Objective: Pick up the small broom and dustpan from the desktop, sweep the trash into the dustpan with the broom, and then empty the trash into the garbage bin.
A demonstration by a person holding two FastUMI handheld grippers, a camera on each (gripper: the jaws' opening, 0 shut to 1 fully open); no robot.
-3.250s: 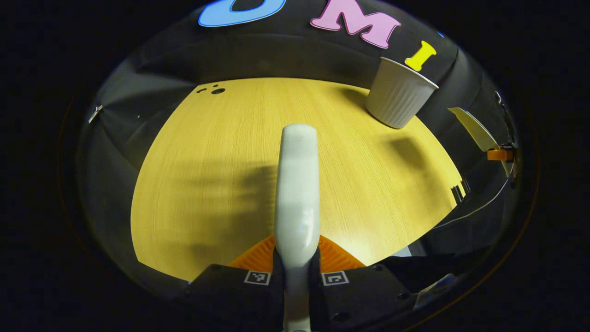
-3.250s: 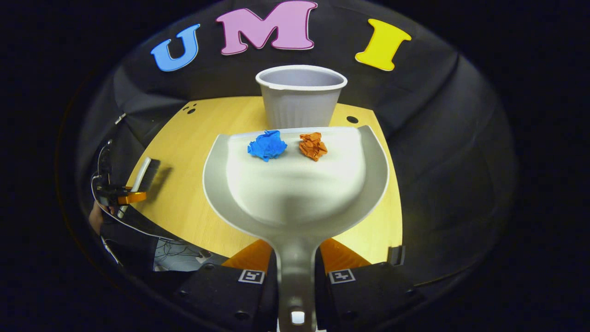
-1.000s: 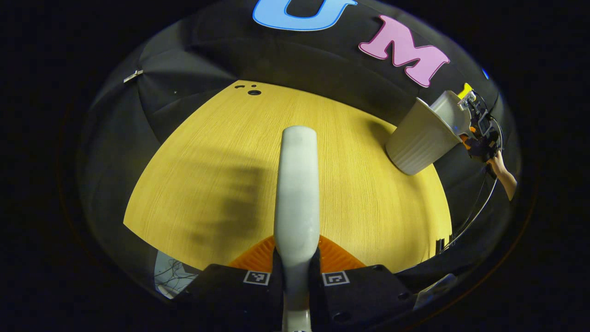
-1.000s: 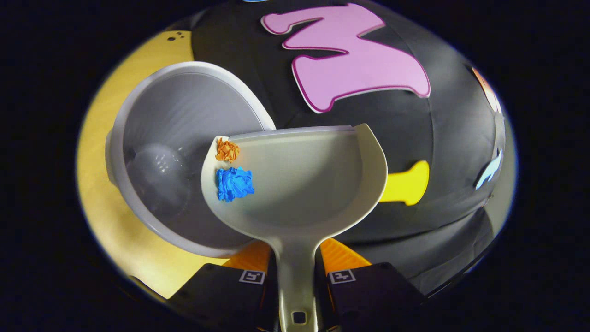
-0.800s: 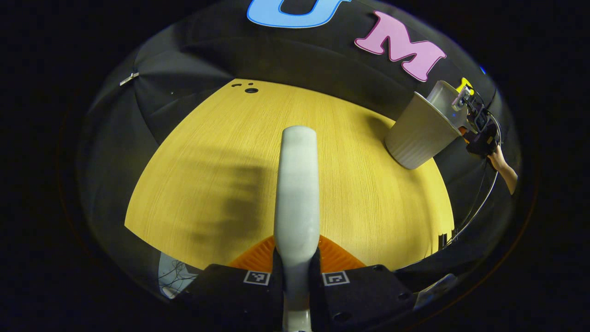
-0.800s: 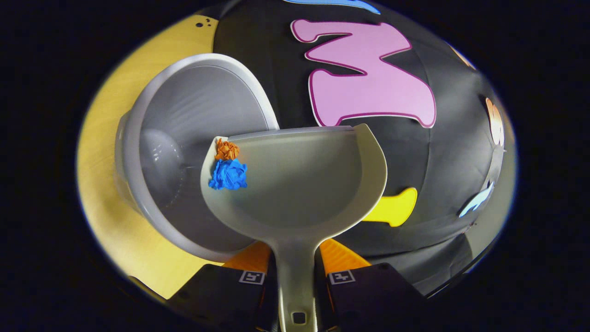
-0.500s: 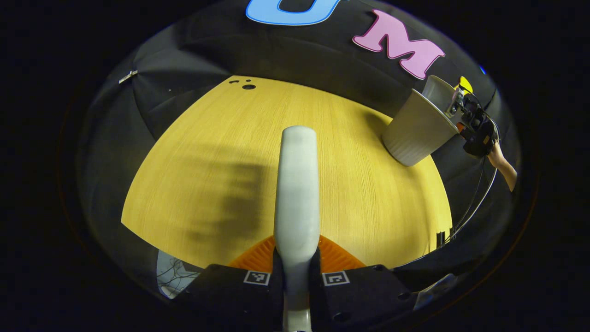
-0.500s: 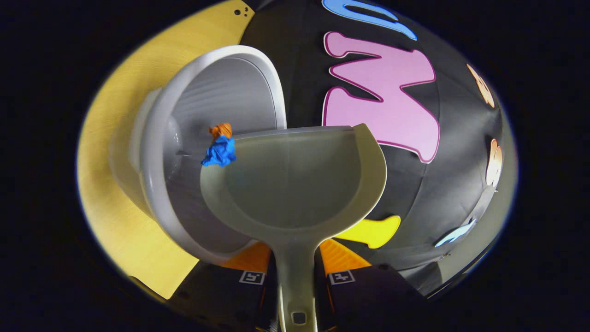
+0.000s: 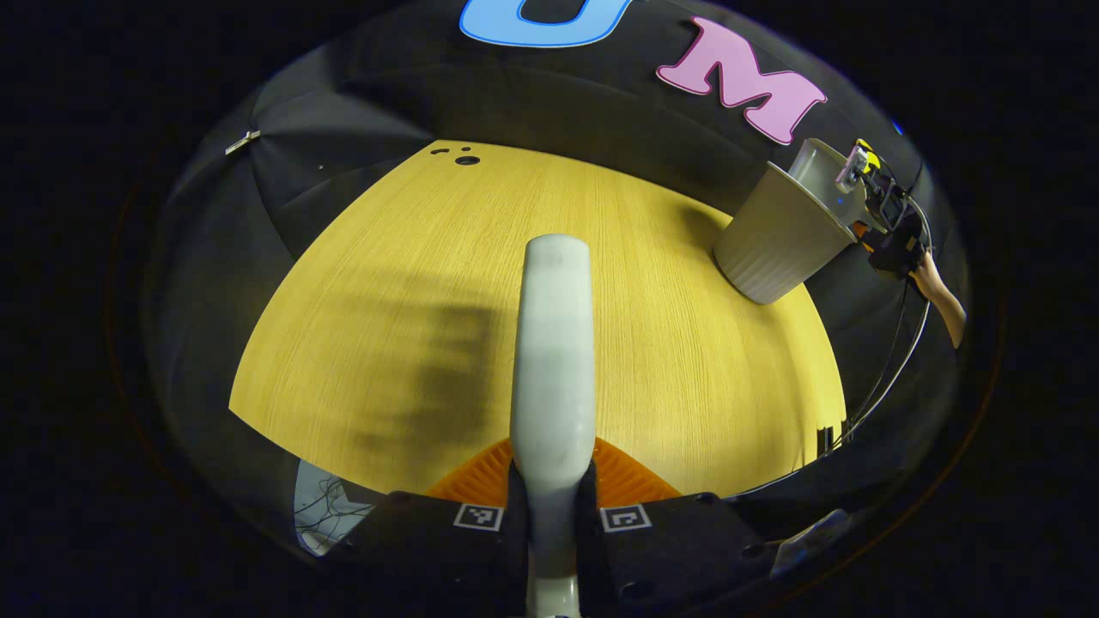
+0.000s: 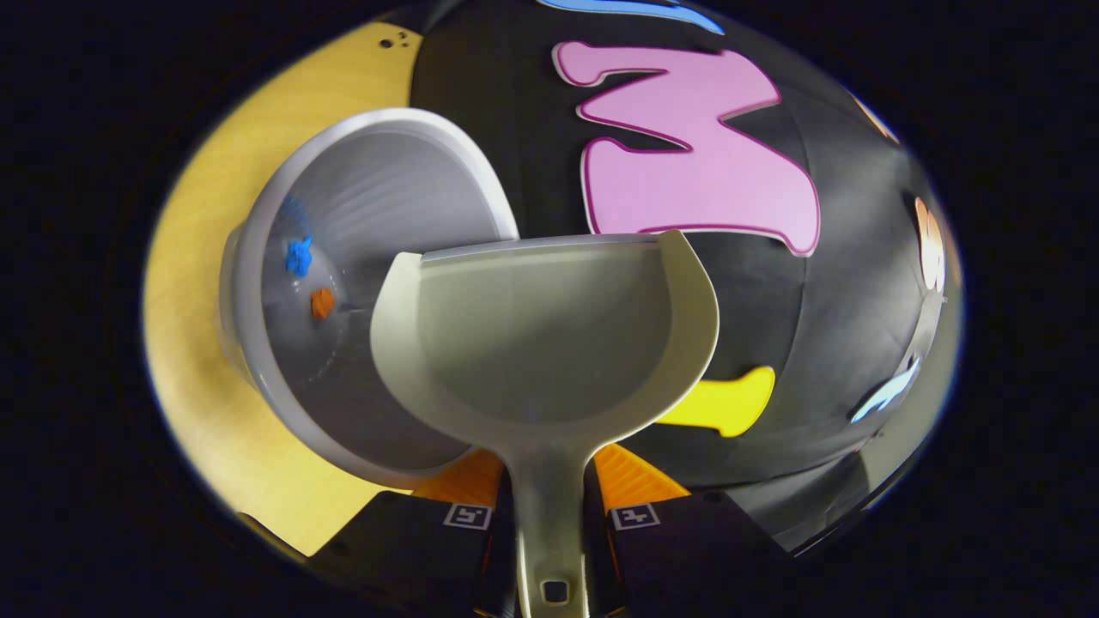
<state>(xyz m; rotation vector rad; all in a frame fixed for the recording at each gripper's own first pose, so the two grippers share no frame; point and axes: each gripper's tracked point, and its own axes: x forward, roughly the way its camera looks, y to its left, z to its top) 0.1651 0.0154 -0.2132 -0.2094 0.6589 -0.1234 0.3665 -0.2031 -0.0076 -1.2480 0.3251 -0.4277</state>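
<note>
My right gripper [image 10: 549, 489] is shut on the handle of the pale dustpan [image 10: 549, 335], which is tipped over the mouth of the white ribbed garbage bin [image 10: 378, 197]. The pan holds nothing. A blue paper ball [image 10: 299, 256] and an orange paper ball [image 10: 323, 302] lie at the bin's bottom. My left gripper [image 9: 551, 481] is shut on the small broom's white handle [image 9: 554, 343], held above the yellow desktop [image 9: 386, 283]. In the left gripper view the bin [image 9: 777, 236] stands at the far right of the desk, with the other gripper [image 9: 889, 232] and a hand beside its rim.
Black cloth walls close the booth behind and beside the desk. Small dark holes [image 9: 464, 159] mark the desk's far corner. Cables [image 9: 884, 378] hang down past the desk's right edge below the hand.
The dustpan was carried over the bin and tipped; both paper balls slid off its left corner and dropped into the bin. The broom has barely moved.
</note>
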